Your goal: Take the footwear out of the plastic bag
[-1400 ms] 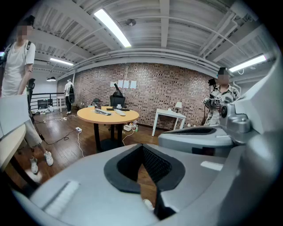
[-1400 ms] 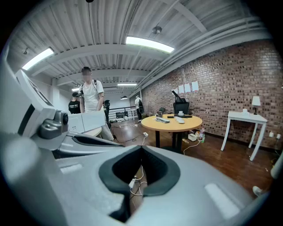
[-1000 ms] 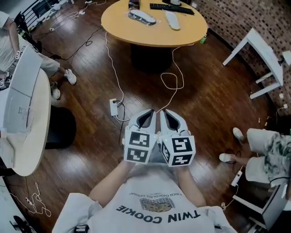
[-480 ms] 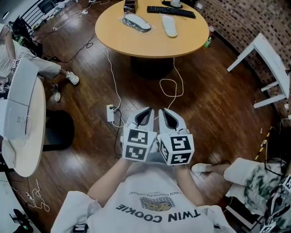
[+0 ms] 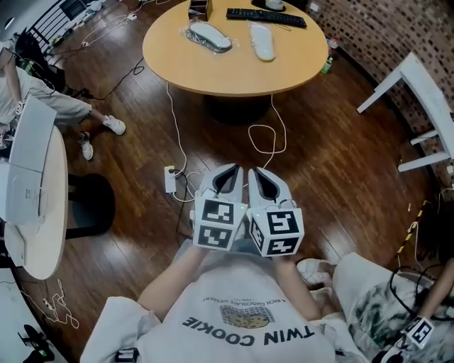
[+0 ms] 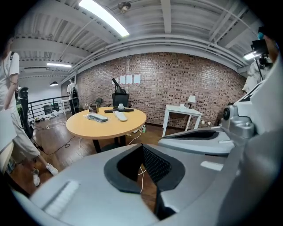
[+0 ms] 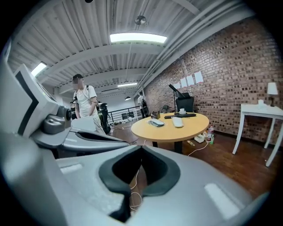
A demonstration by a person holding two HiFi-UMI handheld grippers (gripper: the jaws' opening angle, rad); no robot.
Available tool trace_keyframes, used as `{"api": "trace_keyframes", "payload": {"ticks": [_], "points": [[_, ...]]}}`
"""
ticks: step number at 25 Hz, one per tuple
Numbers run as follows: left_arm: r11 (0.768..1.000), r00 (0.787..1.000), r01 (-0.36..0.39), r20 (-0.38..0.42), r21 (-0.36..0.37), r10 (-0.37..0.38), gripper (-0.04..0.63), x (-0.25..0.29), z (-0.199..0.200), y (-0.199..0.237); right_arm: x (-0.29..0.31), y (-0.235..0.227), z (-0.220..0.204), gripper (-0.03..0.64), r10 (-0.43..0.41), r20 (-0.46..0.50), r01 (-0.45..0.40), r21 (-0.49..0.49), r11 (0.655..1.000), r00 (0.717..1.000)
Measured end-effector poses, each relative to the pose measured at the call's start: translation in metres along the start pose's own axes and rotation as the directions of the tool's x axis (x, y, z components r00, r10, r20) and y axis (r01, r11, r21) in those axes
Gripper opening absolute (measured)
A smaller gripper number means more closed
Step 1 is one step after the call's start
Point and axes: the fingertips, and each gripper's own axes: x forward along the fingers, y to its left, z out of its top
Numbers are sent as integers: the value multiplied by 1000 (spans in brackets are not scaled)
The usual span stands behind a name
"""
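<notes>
Left gripper (image 5: 228,172) and right gripper (image 5: 259,172): held side by side, just in front of the person's chest, above the dark wooden floor (image 5: 333,163). Marker cubes turned up toward the head camera, jaws pointing at the round table (image 5: 227,74).

Left gripper jaws: shut tip to tip in the left gripper view, nothing gripped, only floor and a white cable (image 5: 268,135) visible through the gap behind the tips.

Right gripper jaws: fully shut, pads meeting at the tips, nothing gripped.

Task item: footwear (image 5: 211,35), pale and flat, lying inside a clear plastic bag (image 5: 193,30) on the far left part of the tabletop, well apart from both grippers. Untouched, still in the bag. Near it on the right, with a clear gap between them: a second white footwear piece (image 5: 262,41), not bagged. Behind these at the far edge: a black keyboard (image 5: 266,14) and a small dark box (image 5: 199,8).

On the floor between table and grippers: a white power strip (image 5: 170,179) with trailing cables. Beside the table on the right: a green bottle (image 5: 326,65). Far right: a white side table (image 5: 425,92). Left edge: a pale rounded table (image 5: 53,213) and a seated person (image 5: 50,103). Lower right: another person (image 5: 369,298).
</notes>
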Motion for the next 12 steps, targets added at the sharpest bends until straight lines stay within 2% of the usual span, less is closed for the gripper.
{"api": "trace_keyframes", "payload": {"ticks": [5,12], "points": [[1000,1000,18,0,-16,-18,6,28,5,10,25,-22,4,0,-25,-4,25,3,1000,1000],[999,999,52,-8,-6,-52,7,74,21,50,82,-36,22,0,-56,-12,56,3,998,998]]}}
